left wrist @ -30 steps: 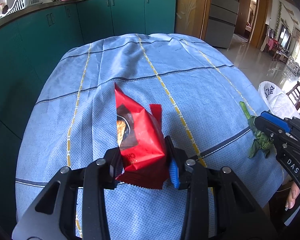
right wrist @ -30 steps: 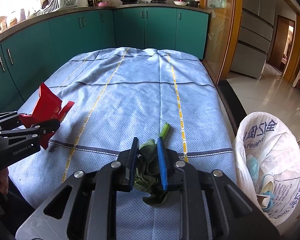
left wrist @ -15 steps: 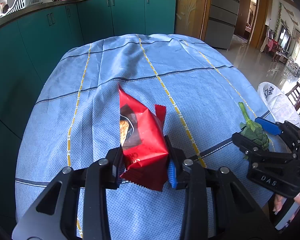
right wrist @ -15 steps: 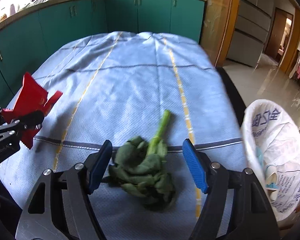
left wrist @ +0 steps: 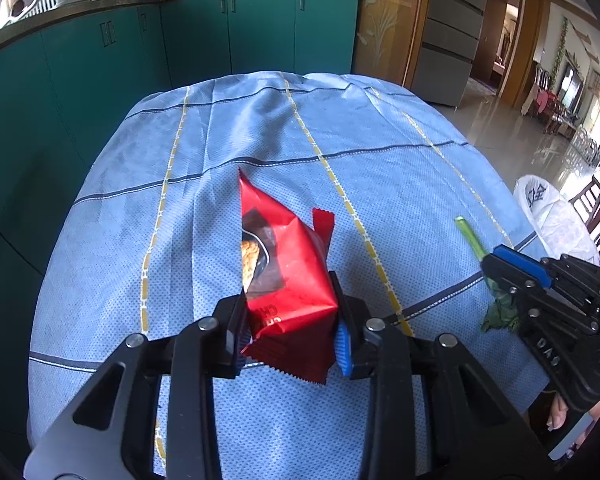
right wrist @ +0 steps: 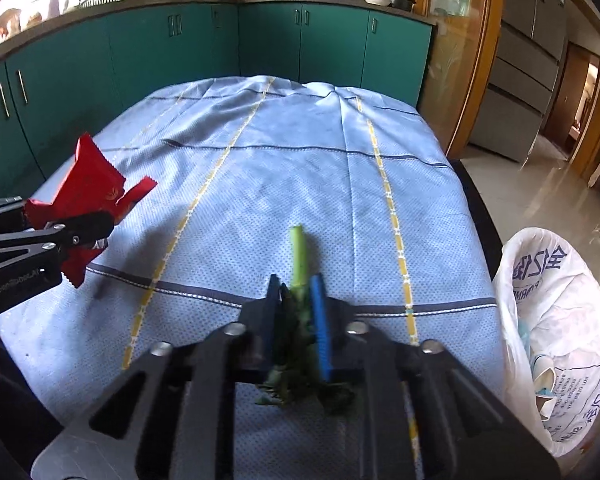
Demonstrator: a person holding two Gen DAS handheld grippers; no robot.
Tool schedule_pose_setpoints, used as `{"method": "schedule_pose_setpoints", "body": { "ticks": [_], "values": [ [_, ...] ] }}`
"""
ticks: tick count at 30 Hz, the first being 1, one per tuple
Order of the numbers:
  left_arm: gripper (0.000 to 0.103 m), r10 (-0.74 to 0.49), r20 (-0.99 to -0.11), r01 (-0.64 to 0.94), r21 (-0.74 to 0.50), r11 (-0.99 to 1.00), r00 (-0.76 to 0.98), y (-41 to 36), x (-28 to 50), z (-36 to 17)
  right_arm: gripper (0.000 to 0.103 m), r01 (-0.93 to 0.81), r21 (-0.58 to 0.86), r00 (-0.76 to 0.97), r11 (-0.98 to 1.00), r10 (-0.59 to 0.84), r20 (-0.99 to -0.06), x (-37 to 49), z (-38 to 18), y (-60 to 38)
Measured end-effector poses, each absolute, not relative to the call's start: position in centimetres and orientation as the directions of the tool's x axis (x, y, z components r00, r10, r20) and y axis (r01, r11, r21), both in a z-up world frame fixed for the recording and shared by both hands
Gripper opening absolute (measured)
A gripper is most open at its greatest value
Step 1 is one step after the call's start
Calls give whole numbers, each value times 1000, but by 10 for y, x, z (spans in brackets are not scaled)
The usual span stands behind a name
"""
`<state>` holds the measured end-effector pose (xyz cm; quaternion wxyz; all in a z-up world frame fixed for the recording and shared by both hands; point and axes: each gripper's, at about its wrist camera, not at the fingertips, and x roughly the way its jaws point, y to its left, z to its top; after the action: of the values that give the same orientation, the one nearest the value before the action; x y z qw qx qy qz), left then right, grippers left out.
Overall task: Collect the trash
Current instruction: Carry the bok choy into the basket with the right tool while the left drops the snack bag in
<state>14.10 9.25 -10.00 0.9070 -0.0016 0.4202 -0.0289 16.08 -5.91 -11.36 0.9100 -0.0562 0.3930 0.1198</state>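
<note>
A red snack wrapper (left wrist: 288, 248) stands up between the pads of my left gripper (left wrist: 288, 312), which is shut on its lower half just above the blue tablecloth (left wrist: 228, 152). From the right wrist the same wrapper (right wrist: 88, 184) shows at the far left. My right gripper (right wrist: 296, 288) is shut on a wilted green vegetable (right wrist: 298, 248). Its pale stem sticks out ahead of the pads and its dark leaves hang below them. In the left wrist view that right gripper (left wrist: 500, 266) and the vegetable (left wrist: 468, 236) sit near the table's right edge.
A white plastic trash bag (right wrist: 548, 280) stands open just past the table's right edge, with some scraps inside; it is also visible as a bag (left wrist: 548, 208) from the left wrist. Teal kitchen cabinets (right wrist: 300, 48) run behind the table. A hand shows at the lower right.
Half a second ago the right gripper's jaws stood wide around the vegetable lying on the cloth; now they are shut on it again. The left gripper and wrapper have stayed put.
</note>
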Motion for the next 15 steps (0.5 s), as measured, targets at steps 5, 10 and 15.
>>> {"method": "schedule_pose_setpoints", "body": {
  "ticks": [5,10,15],
  "values": [
    [34,-88,-711,55,-69,996,698,96,134,-88,12,-247,17,677,969,185,-712,155,-104,-73],
    [34,-124,-643,84,-93,992,755,94,127,-73,12,-230,39,699,972,193,-689,150,-91,-87],
    [34,-123,-639,98,-74,992,759,86,128,-71,12,-249,36,689,968,203,-696,150,-92,-88]
  ]
}}
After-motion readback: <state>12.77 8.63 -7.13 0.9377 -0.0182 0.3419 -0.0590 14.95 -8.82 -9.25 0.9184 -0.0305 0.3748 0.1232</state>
